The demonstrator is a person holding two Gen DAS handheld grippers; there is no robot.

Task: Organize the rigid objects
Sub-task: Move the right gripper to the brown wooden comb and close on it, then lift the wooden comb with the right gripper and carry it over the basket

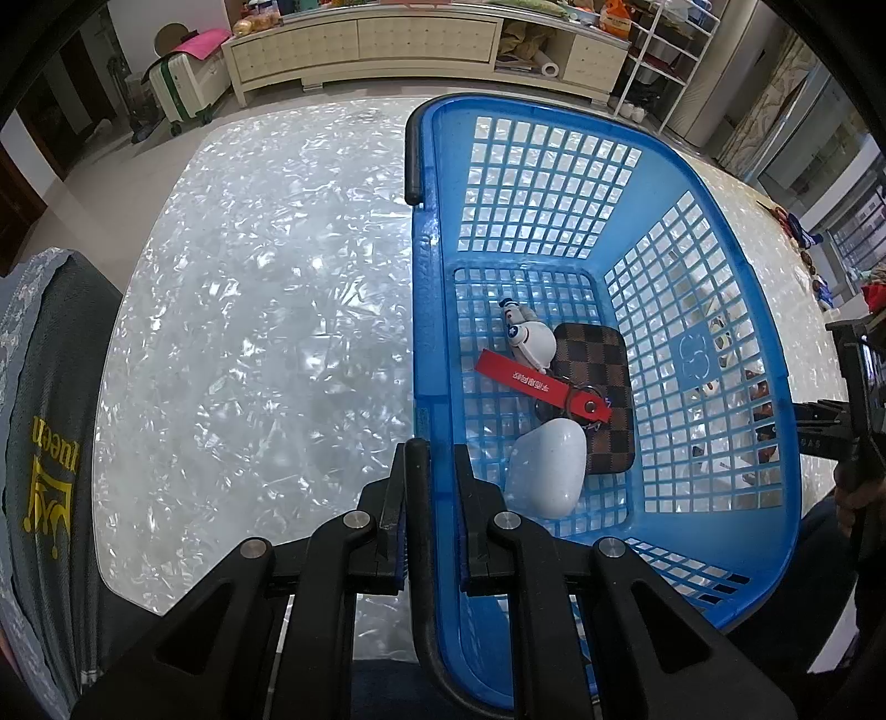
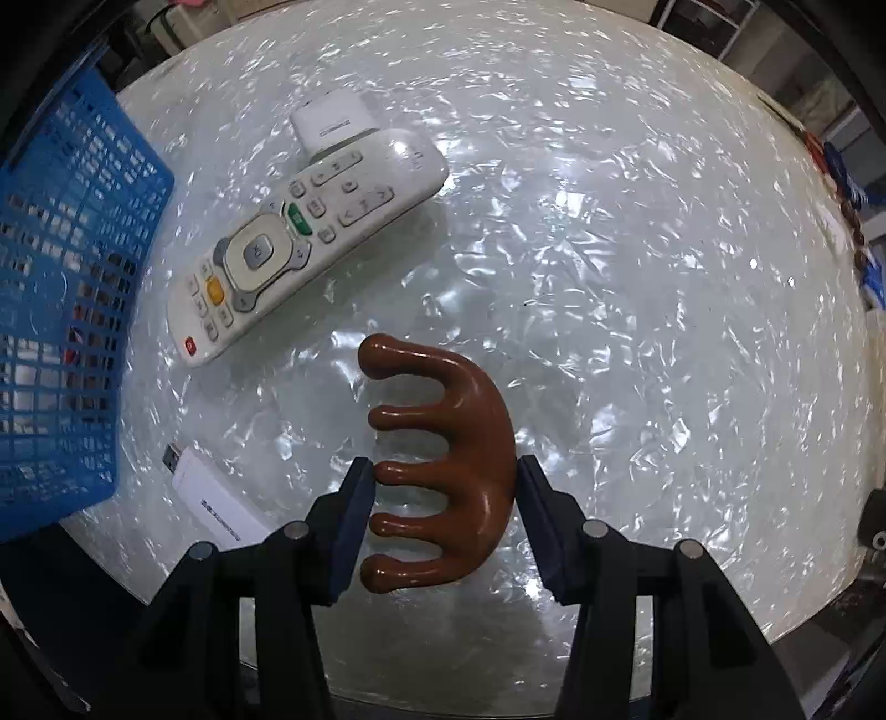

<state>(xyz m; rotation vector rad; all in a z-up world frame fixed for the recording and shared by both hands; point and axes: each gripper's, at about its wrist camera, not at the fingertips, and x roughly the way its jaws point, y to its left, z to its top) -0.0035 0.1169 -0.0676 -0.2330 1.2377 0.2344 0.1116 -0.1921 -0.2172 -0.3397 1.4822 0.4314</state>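
My left gripper (image 1: pixel 434 487) is shut on the near left rim of the blue plastic basket (image 1: pixel 714 266). Inside the basket lie a white toy figure (image 1: pixel 529 338), a brown checkered wallet (image 1: pixel 601 387), a red key strap (image 1: pixel 545 387) and a white smooth case (image 1: pixel 548 468). My right gripper (image 2: pixel 443 515) is closed around a brown wooden massage comb (image 2: pixel 443 465) that lies on the table; both pads touch its sides. A white remote control (image 2: pixel 304 232), a white charger block (image 2: pixel 332 124) and a white USB dongle (image 2: pixel 216 498) lie on the table beside it.
The shiny pearl-patterned table (image 1: pixel 249 332) carries everything. The basket wall (image 2: pixel 61 310) stands at the left of the right wrist view. Small coloured items (image 2: pixel 853 210) lie at the far right table edge. A cabinet (image 1: pixel 365 44) and suitcase (image 1: pixel 183 77) stand beyond the table.
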